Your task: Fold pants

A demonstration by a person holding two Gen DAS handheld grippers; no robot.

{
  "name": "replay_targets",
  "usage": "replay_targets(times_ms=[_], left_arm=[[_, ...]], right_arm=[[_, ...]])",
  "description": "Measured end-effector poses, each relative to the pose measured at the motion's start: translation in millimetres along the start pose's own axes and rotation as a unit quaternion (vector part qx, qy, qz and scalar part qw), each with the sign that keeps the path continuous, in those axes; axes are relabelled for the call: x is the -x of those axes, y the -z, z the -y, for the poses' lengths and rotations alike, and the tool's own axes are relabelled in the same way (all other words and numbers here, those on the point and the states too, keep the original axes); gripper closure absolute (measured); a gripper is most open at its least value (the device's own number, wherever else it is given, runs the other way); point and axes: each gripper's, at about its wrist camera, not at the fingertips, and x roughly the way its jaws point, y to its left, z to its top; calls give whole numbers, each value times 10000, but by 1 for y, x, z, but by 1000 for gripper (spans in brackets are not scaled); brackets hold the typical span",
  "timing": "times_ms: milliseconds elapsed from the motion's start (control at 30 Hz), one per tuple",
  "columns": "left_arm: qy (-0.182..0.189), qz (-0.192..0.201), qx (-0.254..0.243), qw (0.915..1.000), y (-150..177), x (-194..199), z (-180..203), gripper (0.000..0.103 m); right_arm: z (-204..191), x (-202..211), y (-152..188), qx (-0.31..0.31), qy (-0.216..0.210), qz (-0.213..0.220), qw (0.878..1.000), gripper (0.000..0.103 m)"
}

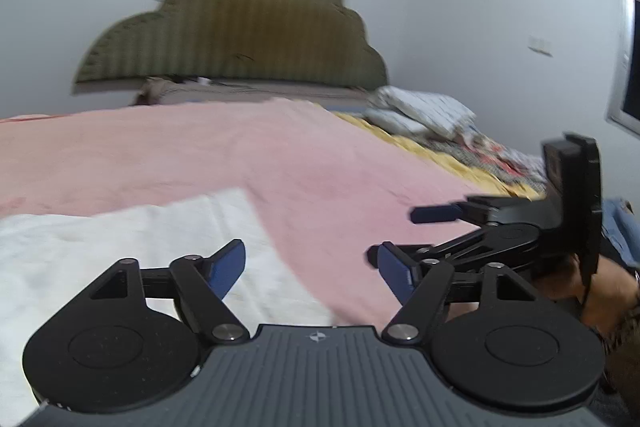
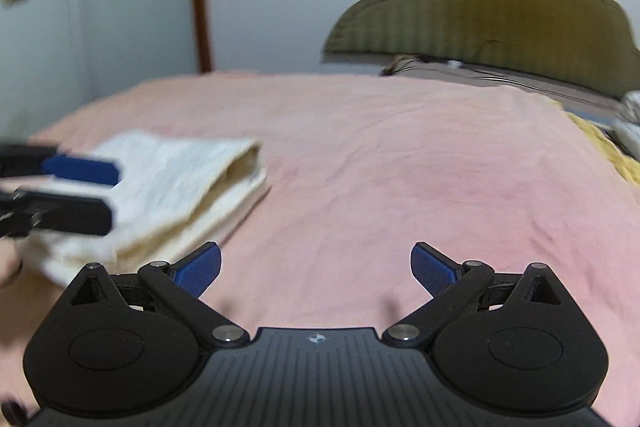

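We find cream pants (image 2: 168,187) folded into layered stack on pink blanket (image 2: 400,167), near left. Left gripper (image 1: 312,271) gaping wide, empty, above stack. Right gripper (image 2: 316,269) likewise wide, empty, over bare blanket. We judge folding essentially complete, tools released.

You're working over a bed spread with a pink blanket (image 2: 380,163) — it covers most of the mattress. The folded cream pants (image 2: 176,187) lie directly on it, toward its left side in your right wrist view, layered edges showing at the open end. Past the blanket's right edge you can see a yellow quilt (image 1: 448,151), with a heap of patterned white bedding (image 1: 420,111) on it — near the olive scalloped headboard (image 1: 240,27).
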Motion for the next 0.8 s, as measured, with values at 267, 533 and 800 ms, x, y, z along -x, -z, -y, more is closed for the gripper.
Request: replay_targets(times_ms=[267,533,800], left_arm=[[-1822,298,25,9828,-6,35,-59,18],[-2362,-423,800,9675,13,35,-113,17],[-2066,-523,77,9770,33,49,-94,17]], right_arm=[[-47,-14,-40,-235,-546,570,9966,1],[-110,-61,-61,610,-954,96,9935,1],[-117,-81,-25,1318,-147,-771,9882,1]])
